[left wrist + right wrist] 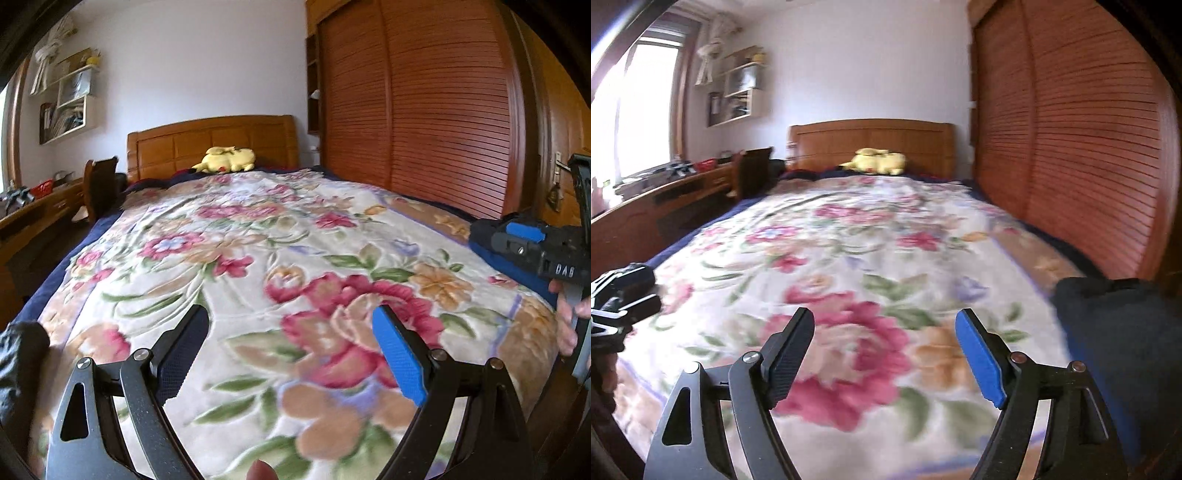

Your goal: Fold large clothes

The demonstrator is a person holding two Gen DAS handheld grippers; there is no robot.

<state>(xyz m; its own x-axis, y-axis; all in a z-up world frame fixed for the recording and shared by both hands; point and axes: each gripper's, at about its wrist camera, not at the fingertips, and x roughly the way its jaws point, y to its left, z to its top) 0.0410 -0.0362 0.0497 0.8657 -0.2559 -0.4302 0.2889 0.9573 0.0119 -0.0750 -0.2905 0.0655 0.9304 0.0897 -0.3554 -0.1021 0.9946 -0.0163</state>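
Bedroom: floral blanket (258, 258) spread flat over the bed, long axis toward the headboard (212, 142). Left gripper (291, 354) and right gripper (884, 354) hover above its near end, both wide, empty; neither clearly nearer.

I count two grippers: my left gripper (291, 350) and my right gripper (884, 354), each with two fingers set wide apart, one black and one blue. One bed (59, 273) is in front of me, with one flowered blanket (258, 266) spread over it and one wooden headboard (214, 142). One yellow plush toy (229, 159) lies by the headboard. There is one wardrobe (417, 110) with two slatted doors, one chair (101, 188), one counter (665, 199), one window (639, 110) and one dark garment (1119, 332) at the bed's right corner.
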